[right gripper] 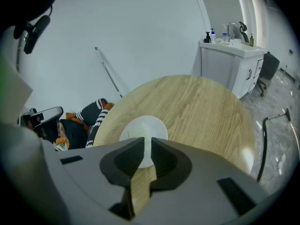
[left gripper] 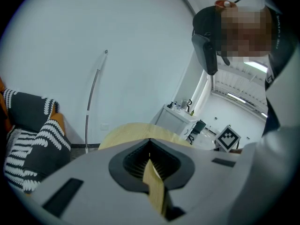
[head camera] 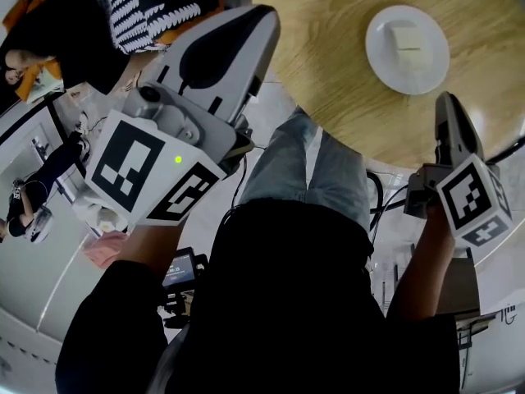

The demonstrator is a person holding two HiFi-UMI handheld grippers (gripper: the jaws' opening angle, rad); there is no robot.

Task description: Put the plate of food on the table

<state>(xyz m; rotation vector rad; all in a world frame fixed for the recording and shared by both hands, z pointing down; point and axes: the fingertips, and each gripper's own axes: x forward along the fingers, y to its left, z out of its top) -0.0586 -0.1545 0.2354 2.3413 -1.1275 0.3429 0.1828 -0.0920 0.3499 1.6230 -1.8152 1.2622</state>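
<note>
In the head view, the plate (head camera: 379,35) sits flat on the round table (head camera: 328,48), with a pale block of food (head camera: 408,38) on top. It lies just ahead of the right gripper (head camera: 447,105), a little apart from its tips. Nothing holds it. The left gripper (head camera: 262,23) is off to one side by the table's edge, well apart from the plate. The plate rests on its own, so the job looks done. Both grippers are likely held clear so they do not bump it.

In the left gripper view, the left gripper (left gripper: 149,144) has its jaws pressed together with nothing between them. Only a bit of the table (left gripper: 126,130) shows past its tips, and the plate is not seen here. The jaws are probably closed because this gripper has nothing to carry.

In the right gripper view, the right gripper (right gripper: 145,146) has its jaws a thin gap apart, and the gap is empty. The plate (right gripper: 157,124) lies straight ahead, just past the tips, on the table (right gripper: 197,111). The jaws do not touch it. The gripper tips down toward the plate, likely because that is the thing it was minding.
</note>
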